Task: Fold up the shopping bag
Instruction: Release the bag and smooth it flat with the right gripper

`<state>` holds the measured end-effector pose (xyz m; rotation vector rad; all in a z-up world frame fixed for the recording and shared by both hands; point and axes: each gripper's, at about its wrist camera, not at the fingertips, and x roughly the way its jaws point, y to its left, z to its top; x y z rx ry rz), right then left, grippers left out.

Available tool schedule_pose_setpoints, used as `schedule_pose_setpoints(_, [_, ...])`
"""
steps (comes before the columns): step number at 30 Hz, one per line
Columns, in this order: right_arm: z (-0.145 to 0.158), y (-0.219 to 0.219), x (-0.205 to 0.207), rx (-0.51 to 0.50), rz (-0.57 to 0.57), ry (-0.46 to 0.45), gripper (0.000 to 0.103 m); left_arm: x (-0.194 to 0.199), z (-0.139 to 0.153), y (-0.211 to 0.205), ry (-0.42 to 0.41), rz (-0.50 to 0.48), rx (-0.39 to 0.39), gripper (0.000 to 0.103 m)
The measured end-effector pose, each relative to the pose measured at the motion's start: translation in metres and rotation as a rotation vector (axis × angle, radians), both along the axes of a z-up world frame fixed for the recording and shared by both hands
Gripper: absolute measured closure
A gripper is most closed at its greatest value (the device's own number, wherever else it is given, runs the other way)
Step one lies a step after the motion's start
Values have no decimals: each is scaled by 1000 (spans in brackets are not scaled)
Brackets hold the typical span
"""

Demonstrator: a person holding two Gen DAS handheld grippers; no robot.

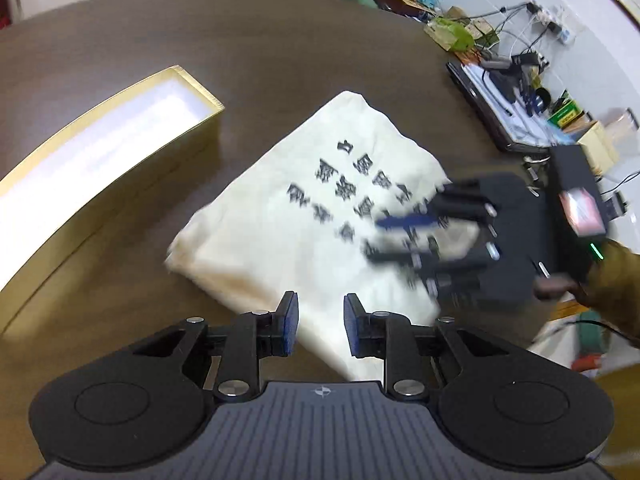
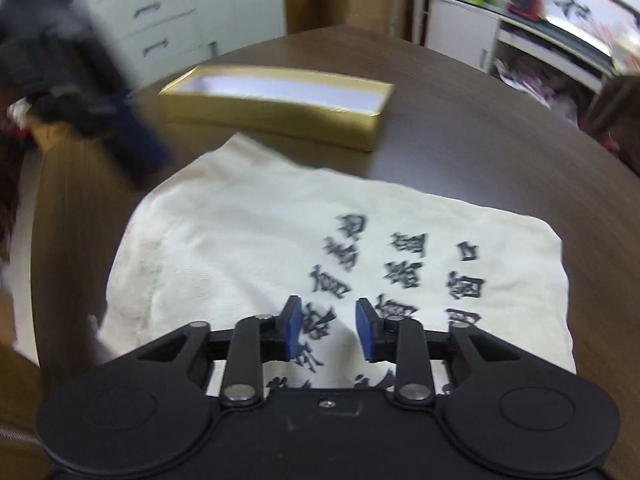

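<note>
A cream cloth shopping bag (image 1: 304,216) with black printed characters lies folded flat on the dark wooden table; it also shows in the right wrist view (image 2: 248,248). My left gripper (image 1: 320,326) is open and empty, hovering over the bag's near edge. It shows blurred at the upper left of the right wrist view (image 2: 132,140). My right gripper (image 2: 328,328) is open and empty above the printed part of the bag. It shows blurred over the bag's right side in the left wrist view (image 1: 404,240).
An open gold box (image 1: 100,148) with a white inside stands on the table beside the bag, also in the right wrist view (image 2: 280,108). Papers, cables and boxes (image 1: 520,92) crowd the far table edge. White cabinets (image 2: 160,20) stand behind.
</note>
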<state>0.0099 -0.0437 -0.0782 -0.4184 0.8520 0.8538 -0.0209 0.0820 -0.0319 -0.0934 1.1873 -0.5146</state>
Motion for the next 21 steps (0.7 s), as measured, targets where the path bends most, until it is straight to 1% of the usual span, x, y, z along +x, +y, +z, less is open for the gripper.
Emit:
schedule_pose_setpoints(2, [-6, 3, -10, -32, 19, -13, 76, 9, -23, -18, -19, -27, 79, 79])
schedule_pose_setpoints(4, [-8, -1, -19, -41, 36, -5, 76, 15, -44, -33, -38, -53, 157, 80])
schedule_pose_setpoints(6, [-6, -10, -22, -48, 21, -3, 76, 14, -53, -40, -80, -82, 172, 78])
schedule_pose_setpoints(7, [-6, -19, -20, -47, 0, 1, 76, 14, -53, -43, -95, -96, 186, 79])
schedule_pose_setpoints(10, [-3, -54, -11, -41, -100, 21, 76, 12, -55, -44, -123, -102, 212, 79])
schedule_pose_setpoints(16, [-1, -127, 8, -107, -318, -9, 76, 3, -55, -49, -167, -121, 257, 78])
schedule_pose_setpoints(17, [0, -130, 14, -116, -348, -17, 76, 3, -56, -52, -167, -117, 262, 78])
schedule_pose_setpoints(19, [4, -131, 24, -93, -387, -43, 76, 3, -56, -55, -166, -107, 267, 78])
schedule_pose_setpoints(21, [8, -117, 32, -47, -365, -45, 77, 2, -57, -56, -161, -92, 262, 78])
